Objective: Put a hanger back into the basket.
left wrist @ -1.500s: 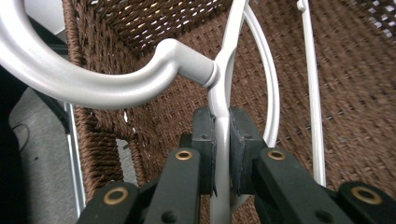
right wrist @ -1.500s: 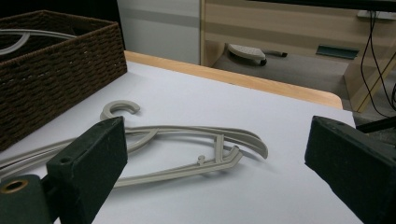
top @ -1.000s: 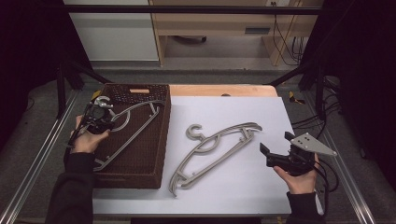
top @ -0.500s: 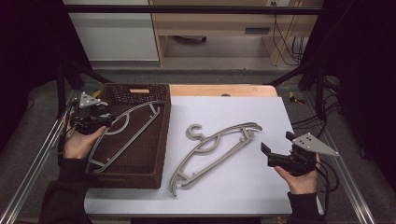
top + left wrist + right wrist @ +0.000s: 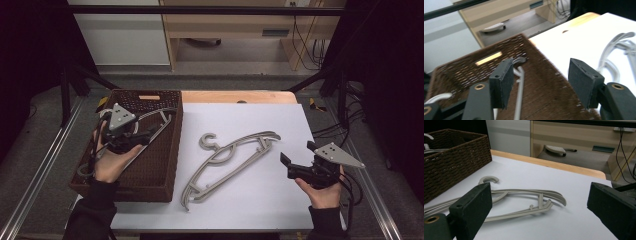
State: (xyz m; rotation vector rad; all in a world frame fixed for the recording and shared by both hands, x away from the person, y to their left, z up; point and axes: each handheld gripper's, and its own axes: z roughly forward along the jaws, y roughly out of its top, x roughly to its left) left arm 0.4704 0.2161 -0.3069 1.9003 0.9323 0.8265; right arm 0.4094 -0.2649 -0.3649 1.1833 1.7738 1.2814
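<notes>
— Wicker basket (image 5: pixel 131 145) at the left of the high view already has one hanger (image 5: pixel 159 121) in it; the left gripper (image 5: pixel 146 136) above it has just been opening its jaws, nothing between them.

— In the left gripper view that hanger (image 5: pixel 520 82) lies below the jaws; its hook could snag.

— Right gripper view: right gripper (image 5: pixel 544 212) gapes empty before the second hanger (image 5: pixel 524 200) on the tabletop (image 5: pixel 574 220); thin plastic may slip.

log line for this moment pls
left gripper: fingers just opened, empty, over basket | hanger in basket: released | right gripper: open, idle | hanger on table: untouched
</notes>
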